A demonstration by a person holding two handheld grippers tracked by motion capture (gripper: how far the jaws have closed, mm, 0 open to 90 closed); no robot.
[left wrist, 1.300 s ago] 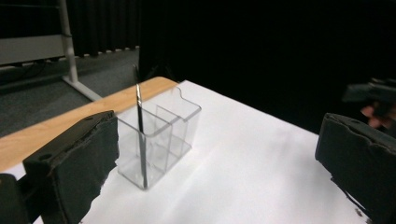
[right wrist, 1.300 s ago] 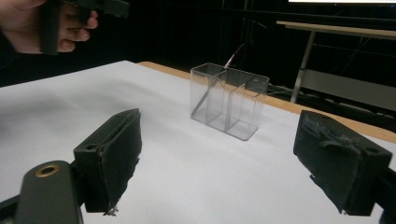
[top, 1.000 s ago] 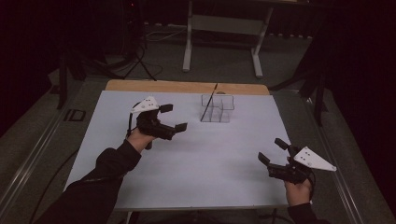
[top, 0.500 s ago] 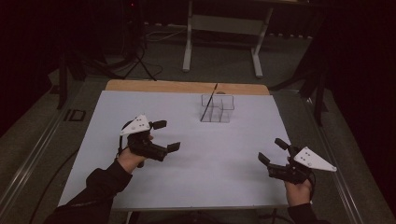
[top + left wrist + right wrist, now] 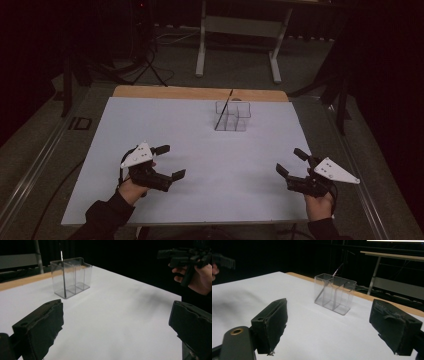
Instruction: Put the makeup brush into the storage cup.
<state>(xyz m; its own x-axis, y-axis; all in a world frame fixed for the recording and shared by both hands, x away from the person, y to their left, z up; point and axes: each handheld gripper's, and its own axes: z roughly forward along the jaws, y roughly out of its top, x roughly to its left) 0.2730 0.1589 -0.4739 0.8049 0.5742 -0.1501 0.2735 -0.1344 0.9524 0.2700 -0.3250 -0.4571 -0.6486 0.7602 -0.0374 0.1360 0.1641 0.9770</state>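
The left gripper hangs over the near left of the white table with its jaws spread and nothing between them, and the right gripper at the near right is likewise spread and empty. Well apart from both, toward the table's far edge, stands a clear divided holder with a thin dark rod leaning in its left end compartment. The rod's tip is too fine to make out, perhaps a pen or stylus.
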